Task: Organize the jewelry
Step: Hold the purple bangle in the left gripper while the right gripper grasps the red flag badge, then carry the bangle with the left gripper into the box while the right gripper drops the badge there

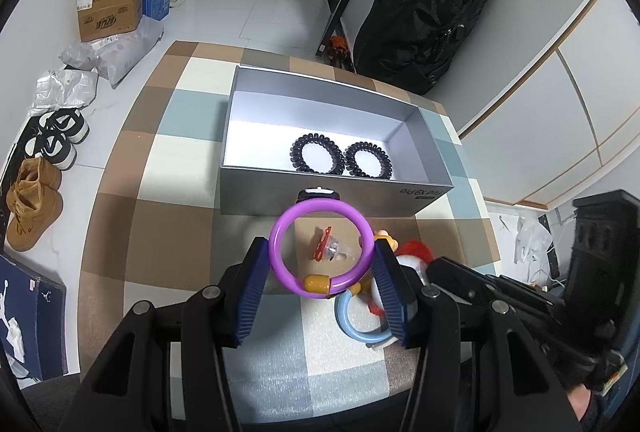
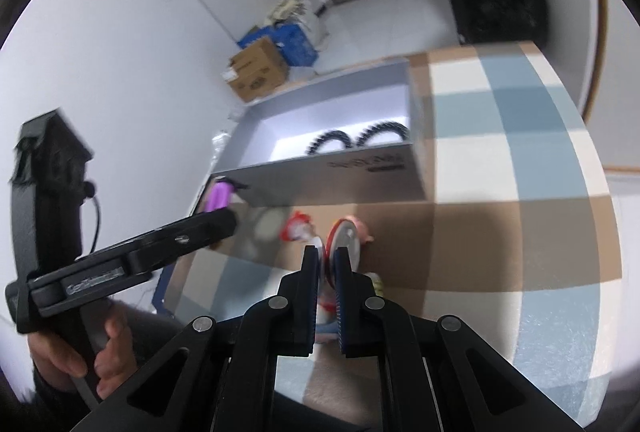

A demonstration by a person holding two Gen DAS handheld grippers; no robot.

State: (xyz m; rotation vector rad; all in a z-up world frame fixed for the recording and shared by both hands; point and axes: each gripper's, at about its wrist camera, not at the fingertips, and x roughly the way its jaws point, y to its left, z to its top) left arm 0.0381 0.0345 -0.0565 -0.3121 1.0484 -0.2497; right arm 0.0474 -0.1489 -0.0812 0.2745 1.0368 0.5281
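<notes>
Purple bangle (image 1: pixel 318 247) with a yellow clasp sits low in the left wrist frame's centre, clamped at its two sides between the blue pads of the left tool (image 1: pixel 320 260), whose jaws stand partly apart — as wide as the ring. It hangs above the checked worktop (image 1: pixel 160 232), just in front of the grey box (image 1: pixel 340 193), where two black spiral hair ties (image 1: pixel 316 152) lie side by side. In the right wrist frame, the right tool (image 2: pixel 329 256) is nearly closed, its pads pinching a red-and-white trinket (image 2: pixel 341 238) at lower centre — blurred, so its kind cannot be told.
</notes>
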